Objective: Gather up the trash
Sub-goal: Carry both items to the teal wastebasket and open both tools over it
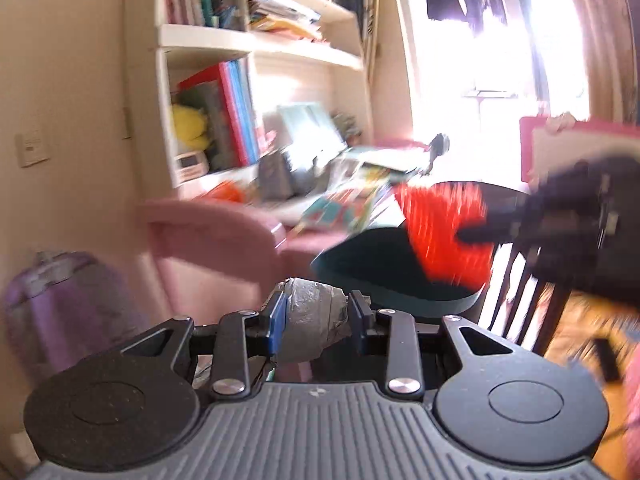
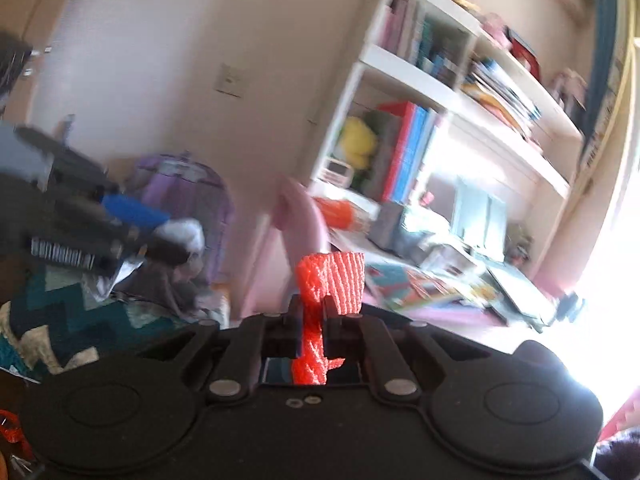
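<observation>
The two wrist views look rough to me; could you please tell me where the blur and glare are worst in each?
Left wrist view: window glare whites out the upper right, the bookshelf and red mesh net smear with motion, and only the crumpled grey foil wad stays sharp. Right wrist view: glare floods the right edge, the background is streaked, and the net looks crisp.

Cream walls (image 2: 160, 40), white bookshelf (image 1: 256, 44) crammed with books, cluttered desk (image 2: 440, 280), glaring window (image 1: 480, 60).

Crinkled shiny foil wad (image 1: 314, 328), ribbed orange foam netting (image 2: 336, 280), matt black plastic fingers (image 1: 362, 312)
</observation>
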A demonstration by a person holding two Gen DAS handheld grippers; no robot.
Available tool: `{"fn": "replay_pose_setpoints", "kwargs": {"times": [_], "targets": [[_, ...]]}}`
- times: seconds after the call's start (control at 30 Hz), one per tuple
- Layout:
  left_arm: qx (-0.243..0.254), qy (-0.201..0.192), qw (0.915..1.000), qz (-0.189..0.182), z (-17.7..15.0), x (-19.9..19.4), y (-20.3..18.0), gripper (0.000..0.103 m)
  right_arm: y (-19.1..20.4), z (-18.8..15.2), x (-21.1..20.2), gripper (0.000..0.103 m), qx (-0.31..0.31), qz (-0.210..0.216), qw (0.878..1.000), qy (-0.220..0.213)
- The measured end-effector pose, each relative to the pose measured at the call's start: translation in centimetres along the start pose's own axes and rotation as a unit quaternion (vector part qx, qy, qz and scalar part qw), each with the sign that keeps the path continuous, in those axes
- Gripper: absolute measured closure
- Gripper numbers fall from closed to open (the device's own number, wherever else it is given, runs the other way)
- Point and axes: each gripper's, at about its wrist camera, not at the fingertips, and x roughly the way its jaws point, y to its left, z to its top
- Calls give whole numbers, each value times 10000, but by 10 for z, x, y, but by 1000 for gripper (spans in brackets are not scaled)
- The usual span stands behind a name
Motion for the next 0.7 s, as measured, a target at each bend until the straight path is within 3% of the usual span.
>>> {"fn": "replay_pose_setpoints", "kwargs": {"times": [0.2,0.4,0.53,0.7], "targets": [[-703,78,9955,-630,57,58,-28,71,-43,-20,22,96,371,-138,9987,313],[-1310,390,9848,-1070,78,120,-52,71,-60,-42,48,96,540,-44,9965,632],[-1378,708,9811,-1163,80,156,-67,71,-68,-50,62,95,606,72,9949,801],[-1242,1298,9798,-880,60,194,-82,71,-75,-58,81,95,779,223,9896,1187]]}}
